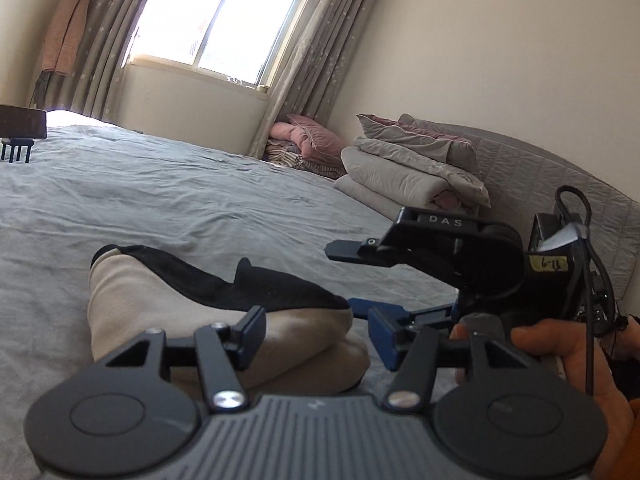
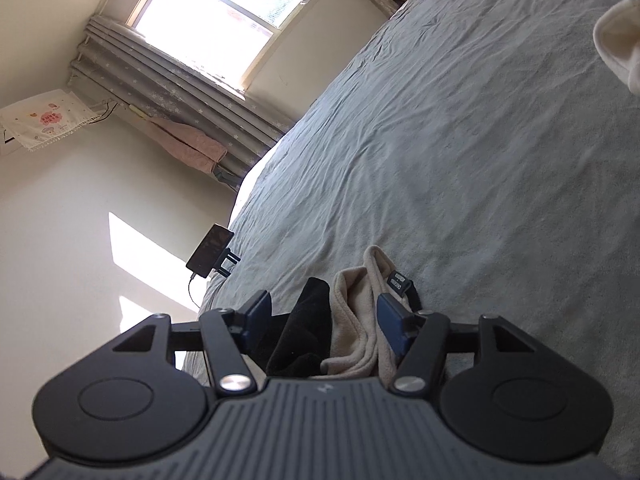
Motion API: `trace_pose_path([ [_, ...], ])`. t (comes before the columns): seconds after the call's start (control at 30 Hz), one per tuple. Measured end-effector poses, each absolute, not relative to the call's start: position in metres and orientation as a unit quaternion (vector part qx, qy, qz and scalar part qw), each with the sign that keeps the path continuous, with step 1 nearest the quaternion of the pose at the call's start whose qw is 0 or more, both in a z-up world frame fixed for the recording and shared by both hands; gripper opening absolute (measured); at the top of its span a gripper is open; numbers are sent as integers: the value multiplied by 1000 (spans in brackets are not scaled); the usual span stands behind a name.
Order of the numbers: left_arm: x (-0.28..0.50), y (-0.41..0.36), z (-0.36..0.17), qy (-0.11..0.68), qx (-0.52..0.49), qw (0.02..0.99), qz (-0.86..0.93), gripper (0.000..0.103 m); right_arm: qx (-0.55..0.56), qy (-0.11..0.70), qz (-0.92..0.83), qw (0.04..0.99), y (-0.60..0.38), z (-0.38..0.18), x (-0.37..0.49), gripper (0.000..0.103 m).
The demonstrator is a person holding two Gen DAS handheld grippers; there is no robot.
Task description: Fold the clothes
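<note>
Now the beige-and-black fleece garment (image 1: 224, 312) is lying bunched on the bed (image 1: 180, 200); left gripper (image 1: 316, 332), jaws spread, is straddling its 3 o'clock end, so it should be pinching one edge cleanly. The right gripper (image 2: 324, 316), jaws apart, is framing loose fleece.

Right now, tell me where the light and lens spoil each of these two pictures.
Left wrist view: the window is blown out white, the walls bend with the fisheye, and the near tongs look soft. Right wrist view: the whole frame is rolled, so the grey bed sheet runs diagonally; the window glares again, and a sunlit patch falls on the wall.
</note>
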State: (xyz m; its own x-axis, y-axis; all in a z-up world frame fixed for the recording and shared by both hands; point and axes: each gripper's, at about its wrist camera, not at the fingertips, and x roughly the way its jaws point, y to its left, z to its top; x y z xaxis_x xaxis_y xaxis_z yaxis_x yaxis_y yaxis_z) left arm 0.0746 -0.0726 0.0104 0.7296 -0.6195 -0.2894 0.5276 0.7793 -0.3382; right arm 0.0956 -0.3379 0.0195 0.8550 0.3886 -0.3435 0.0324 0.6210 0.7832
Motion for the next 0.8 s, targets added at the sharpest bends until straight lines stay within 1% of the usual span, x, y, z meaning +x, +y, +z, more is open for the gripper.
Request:
trace_pose_path([
  [0.07, 77, -61, 12, 193, -130, 931, -280, 54, 410, 251, 114, 869, -333, 23, 98, 62],
  [0.1, 79, -56, 12, 193, -136, 934, -267, 47, 401, 255, 117, 872, -330, 24, 99, 62],
  [0.17, 87, -45, 10, 201, -153, 937, -240, 42, 381, 265, 119, 878, -322, 24, 102, 62],
  [0.27, 96, -34, 3, 221, -179, 934, -217, 37, 344, 289, 110, 886, -309, 21, 107, 63],
  [0.37, 101, -35, -4, 233, -177, 933, -210, 30, 301, 301, 93, 900, -296, 17, 108, 63],
  [0.4, 101, -36, -5, 235, -173, 933, -209, 30, 286, 299, 89, 906, -291, 16, 108, 63],
  [0.43, 102, -37, -6, 235, -170, 934, -208, 30, 270, 294, 86, 913, -286, 14, 108, 61],
  [0.47, 102, -38, -6, 234, -169, 935, -208, 30, 253, 289, 82, 920, -280, 13, 107, 46],
  [0.53, 102, -40, -4, 233, -168, 935, -207, 30, 218, 280, 74, 932, -269, 11, 107, 38],
  [0.57, 102, -40, -3, 232, -168, 936, -206, 30, 207, 274, 72, 937, -266, 13, 106, 35],
  [0.63, 103, -39, 0, 228, -171, 936, -205, 30, 199, 256, 74, 943, -266, 21, 102, 32],
  [0.73, 107, -39, 5, 220, -179, 936, -208, 30, 205, 223, 81, 950, -273, 39, 93, 32],
  [0.8, 111, -43, 5, 222, -179, 934, -215, 30, 195, 226, 64, 952, -279, 41, 93, 32],
])
